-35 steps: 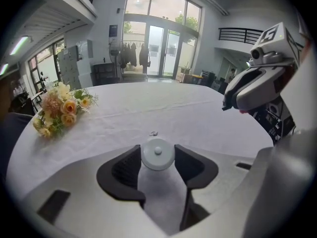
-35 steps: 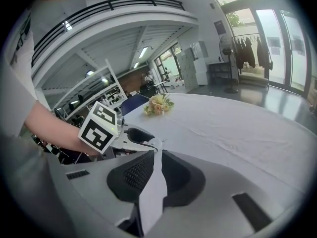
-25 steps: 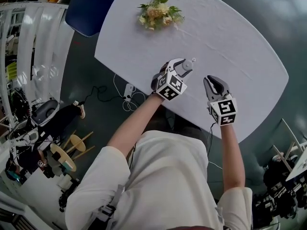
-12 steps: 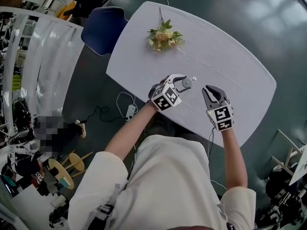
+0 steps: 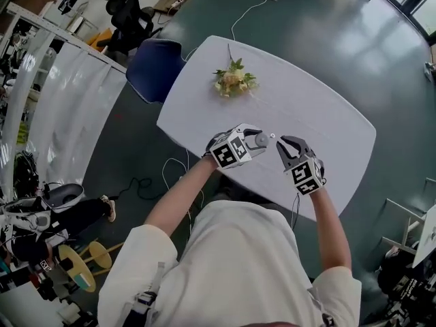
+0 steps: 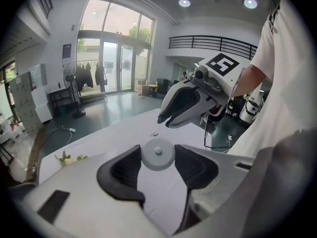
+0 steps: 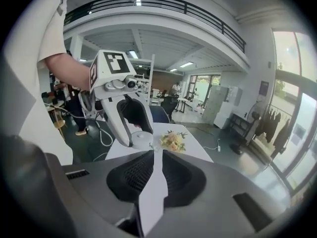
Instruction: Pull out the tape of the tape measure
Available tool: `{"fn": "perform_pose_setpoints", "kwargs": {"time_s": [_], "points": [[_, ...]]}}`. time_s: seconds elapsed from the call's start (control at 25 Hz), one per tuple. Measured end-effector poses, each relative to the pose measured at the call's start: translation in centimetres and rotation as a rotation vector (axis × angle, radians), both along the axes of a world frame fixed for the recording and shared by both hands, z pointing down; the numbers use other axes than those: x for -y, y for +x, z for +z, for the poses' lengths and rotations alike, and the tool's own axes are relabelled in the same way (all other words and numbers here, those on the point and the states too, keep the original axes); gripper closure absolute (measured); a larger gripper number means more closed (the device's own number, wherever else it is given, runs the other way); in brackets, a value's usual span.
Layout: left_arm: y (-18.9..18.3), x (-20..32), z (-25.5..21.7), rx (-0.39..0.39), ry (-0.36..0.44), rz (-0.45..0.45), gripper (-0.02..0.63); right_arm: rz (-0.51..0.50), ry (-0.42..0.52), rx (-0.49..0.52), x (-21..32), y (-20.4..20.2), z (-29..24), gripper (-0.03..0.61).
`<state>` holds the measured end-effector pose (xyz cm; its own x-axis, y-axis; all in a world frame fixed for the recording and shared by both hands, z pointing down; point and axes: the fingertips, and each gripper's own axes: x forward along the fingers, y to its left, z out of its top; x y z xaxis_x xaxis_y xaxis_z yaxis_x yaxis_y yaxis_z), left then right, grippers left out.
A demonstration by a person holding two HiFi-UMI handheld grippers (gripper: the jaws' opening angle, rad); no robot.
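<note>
The left gripper view shows plainly the left hand-held gripper (image 5: 259, 140) pinching the round grey tape measure (image 6: 157, 154) above the tabletop (image 6: 101, 139), while the right gripper view shows the right hand-held gripper (image 7: 157, 151) closed to an empty slit.

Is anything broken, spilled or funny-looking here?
Nothing is broken or spilled. The only odd bit: the bunch of flowers lies flat on the white table with no vase. The round tape measure looks whole.
</note>
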<state>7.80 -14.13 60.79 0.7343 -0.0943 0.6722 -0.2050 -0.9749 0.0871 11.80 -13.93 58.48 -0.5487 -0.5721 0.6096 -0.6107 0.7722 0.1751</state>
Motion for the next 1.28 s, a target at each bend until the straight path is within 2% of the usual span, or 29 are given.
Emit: {"fn": "perform_pose_setpoints", "kwargs": {"time_s": [0.28, 0.6, 1.28], "points": [[-1.4, -2.0, -1.8, 0.046, -0.002, 0.073, 0.397, -0.091, 0.067, -0.11, -1.5, -2.3, -1.1, 0.5], [-2.8, -3.0, -3.6, 0.06, 0.019, 0.093, 0.397, -0.175, 0.147, -0.262, -2.3, -4.1, -1.7, 0.495], [-3.4, -4.7, -5.6, 0.018, 0.025, 0.114, 0.397, -0.252, 0.186, -0.312, -4.2, -6.6, -2.2, 0.469]]}}
